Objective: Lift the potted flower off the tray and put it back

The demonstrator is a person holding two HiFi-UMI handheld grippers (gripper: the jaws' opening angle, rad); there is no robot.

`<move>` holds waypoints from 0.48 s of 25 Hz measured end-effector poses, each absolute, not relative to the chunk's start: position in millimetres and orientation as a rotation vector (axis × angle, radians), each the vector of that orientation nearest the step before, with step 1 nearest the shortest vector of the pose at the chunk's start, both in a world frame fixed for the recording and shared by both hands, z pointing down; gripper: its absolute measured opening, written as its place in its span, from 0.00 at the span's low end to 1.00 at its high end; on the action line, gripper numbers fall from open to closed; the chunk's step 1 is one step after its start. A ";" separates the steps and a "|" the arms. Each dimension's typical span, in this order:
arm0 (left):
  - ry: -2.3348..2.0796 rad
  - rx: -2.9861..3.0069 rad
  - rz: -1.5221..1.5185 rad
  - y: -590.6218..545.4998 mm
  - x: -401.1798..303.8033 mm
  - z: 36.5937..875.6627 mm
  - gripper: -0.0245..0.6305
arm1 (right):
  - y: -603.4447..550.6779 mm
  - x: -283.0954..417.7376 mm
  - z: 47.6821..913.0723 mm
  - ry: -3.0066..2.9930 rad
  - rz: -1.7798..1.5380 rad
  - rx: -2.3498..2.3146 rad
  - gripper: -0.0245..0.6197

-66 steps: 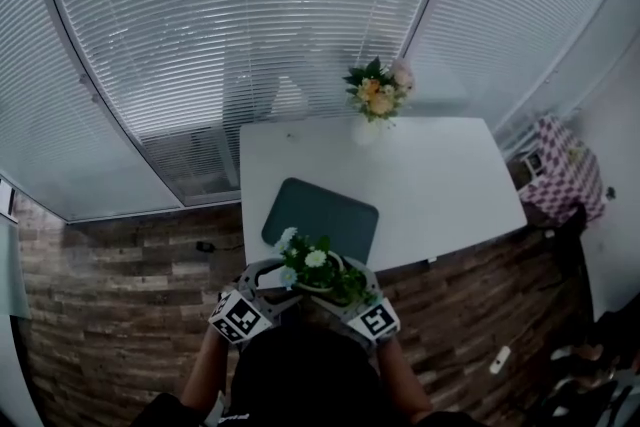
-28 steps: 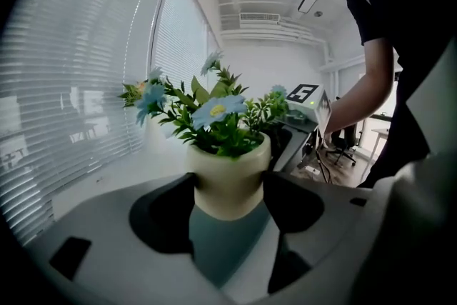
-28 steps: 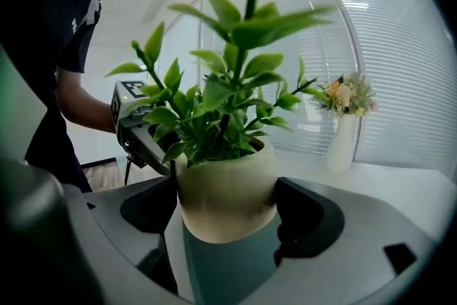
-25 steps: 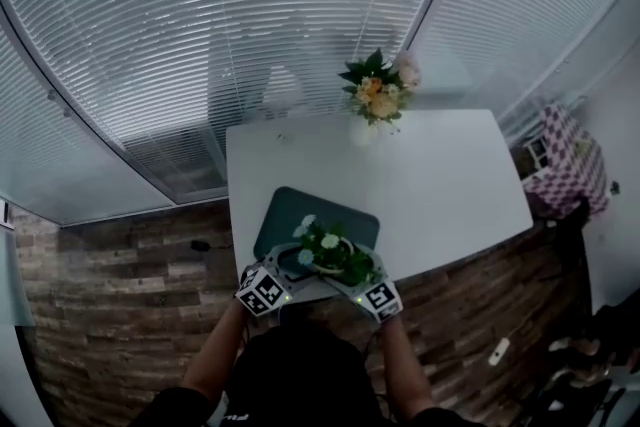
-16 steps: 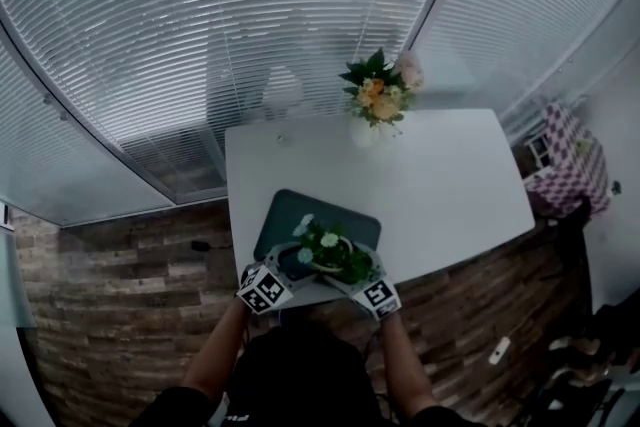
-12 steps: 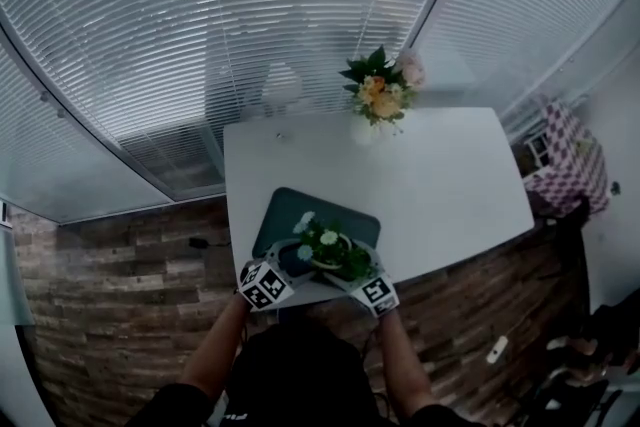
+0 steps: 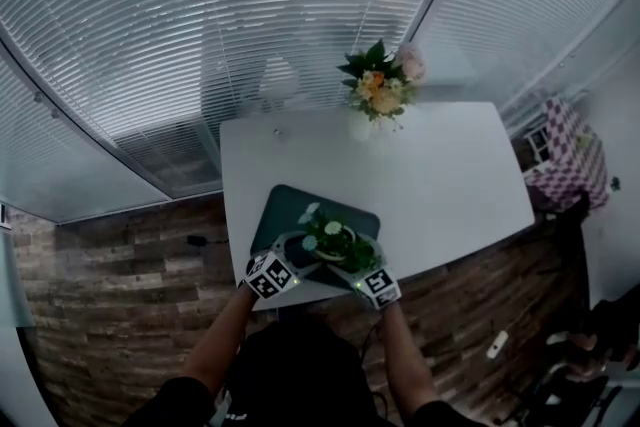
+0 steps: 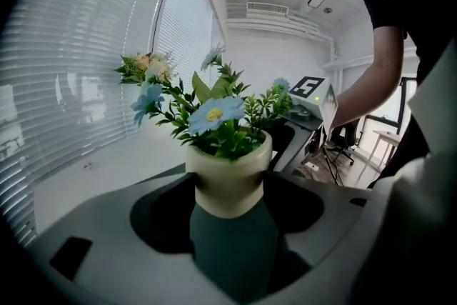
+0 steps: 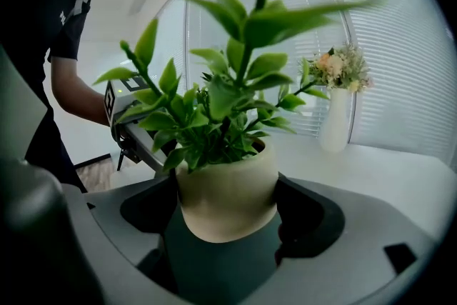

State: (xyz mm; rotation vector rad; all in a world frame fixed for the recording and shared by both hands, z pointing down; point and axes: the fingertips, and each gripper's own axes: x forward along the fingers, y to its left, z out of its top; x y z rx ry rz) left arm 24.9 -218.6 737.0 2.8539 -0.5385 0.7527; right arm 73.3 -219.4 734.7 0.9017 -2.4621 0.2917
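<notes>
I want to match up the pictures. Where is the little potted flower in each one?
Head view: potted flower low in the middle, over the dark tray.
Left gripper view: potted flower in the centre, between the jaws.
Right gripper view: potted flower centre, low, between the jaws.
Shared landmark: the bouquet in a white vase: head view upper middle, left gripper view upper left, right gripper view right.

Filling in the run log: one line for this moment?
left gripper, right gripper: shut on potted flower | over tray, contact unclear
</notes>
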 end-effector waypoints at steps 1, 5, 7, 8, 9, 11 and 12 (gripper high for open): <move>-0.543 2.854 0.754 -219.2 26.1 738.8 0.48 | -220.2 74.5 736.9 -2.454 0.289 0.897 0.67; -0.553 2.859 0.780 -221.9 27.9 742.2 0.48 | -221.9 76.7 745.6 -2.437 0.306 0.890 0.67; -0.559 2.856 0.798 -223.3 28.5 745.8 0.48 | -223.2 78.0 751.0 -2.430 0.315 0.887 0.67; -0.562 2.854 0.805 -224.5 28.9 747.7 0.48 | -224.3 78.3 752.9 -2.427 0.318 0.888 0.67; -0.564 2.853 0.810 -225.3 29.5 749.4 0.48 | -225.3 78.7 754.2 -2.425 0.320 0.890 0.67; -0.568 2.846 0.809 -225.9 30.9 752.9 0.48 | -226.5 79.9 756.3 -2.420 0.324 0.895 0.67; -0.573 2.840 0.807 -226.2 31.3 754.7 0.48 | -227.0 80.6 757.5 -2.414 0.324 0.897 0.67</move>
